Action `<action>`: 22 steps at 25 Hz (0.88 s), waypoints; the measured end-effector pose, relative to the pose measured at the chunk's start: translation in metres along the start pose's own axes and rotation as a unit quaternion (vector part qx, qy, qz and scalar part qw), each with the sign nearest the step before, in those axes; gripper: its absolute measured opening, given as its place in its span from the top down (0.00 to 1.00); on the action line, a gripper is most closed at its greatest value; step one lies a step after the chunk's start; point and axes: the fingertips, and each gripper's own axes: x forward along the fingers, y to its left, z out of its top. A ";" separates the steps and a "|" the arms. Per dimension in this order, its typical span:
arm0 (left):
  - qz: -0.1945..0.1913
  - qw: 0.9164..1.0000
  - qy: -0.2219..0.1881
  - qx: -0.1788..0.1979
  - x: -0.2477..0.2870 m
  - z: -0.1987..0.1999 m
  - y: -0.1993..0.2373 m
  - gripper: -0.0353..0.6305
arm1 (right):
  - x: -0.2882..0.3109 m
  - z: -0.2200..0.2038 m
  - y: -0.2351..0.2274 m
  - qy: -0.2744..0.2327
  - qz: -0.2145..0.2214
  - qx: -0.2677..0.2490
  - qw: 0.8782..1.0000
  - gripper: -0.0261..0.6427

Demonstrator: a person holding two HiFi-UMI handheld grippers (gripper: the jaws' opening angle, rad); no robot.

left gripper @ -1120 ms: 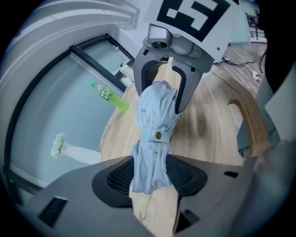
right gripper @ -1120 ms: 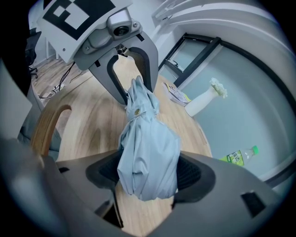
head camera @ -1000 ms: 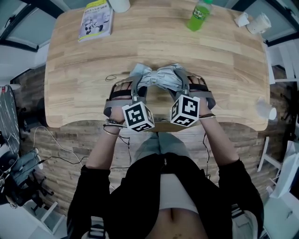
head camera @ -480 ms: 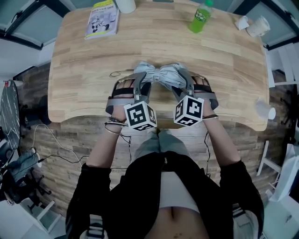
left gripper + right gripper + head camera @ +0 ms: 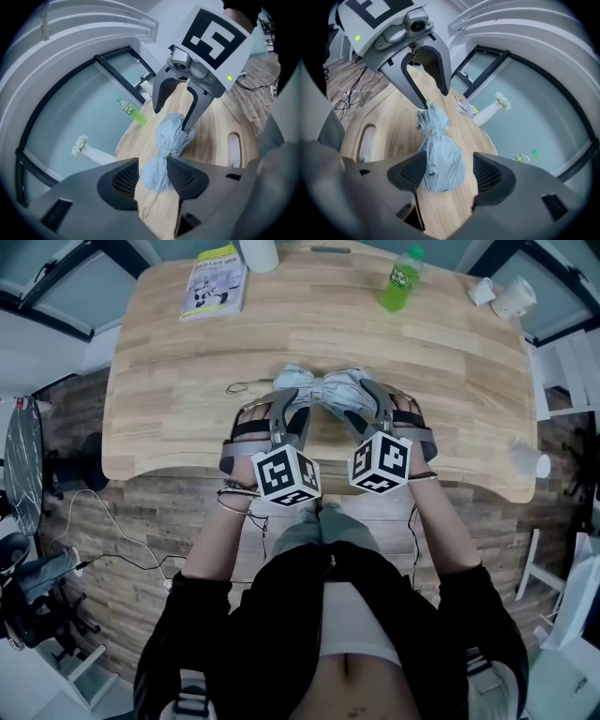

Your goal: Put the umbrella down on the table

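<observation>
Already the folded pale-blue fabric umbrella (image 5: 323, 392) lies on the light wooden table (image 5: 169, 381); the right gripper (image 5: 449, 174) straddles it, jaws wide; the left gripper (image 5: 152, 172), jaws just narrowing, loosely flanks its end; lift both straight clear, snagging no cloth.

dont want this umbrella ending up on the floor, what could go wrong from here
1. The left gripper has just been closing its jaws with one end of the umbrella between them; they might catch the fabric and drag it along the table.
2. The right gripper straddles the other end, one pad close to the cloth, so backing off crooked could roll or tug it.
</observation>
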 end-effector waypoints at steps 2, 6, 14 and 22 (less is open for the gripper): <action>0.005 1.000 0.000 -0.006 -0.002 0.000 0.002 0.67 | -0.005 0.001 -0.004 -0.008 -0.006 0.024 1.000 0.47; 0.011 1.000 -0.001 -0.018 -0.008 -0.001 0.004 0.69 | -0.013 0.005 -0.010 -0.020 -0.010 0.060 0.998 0.48; 0.028 0.998 -0.023 -0.048 -0.018 0.010 0.011 0.74 | -0.029 0.011 -0.019 -0.040 -0.035 0.098 0.994 0.52; 0.039 0.992 -0.057 -0.102 -0.032 0.019 0.020 0.79 | -0.050 0.023 -0.032 -0.086 -0.058 0.156 0.982 0.60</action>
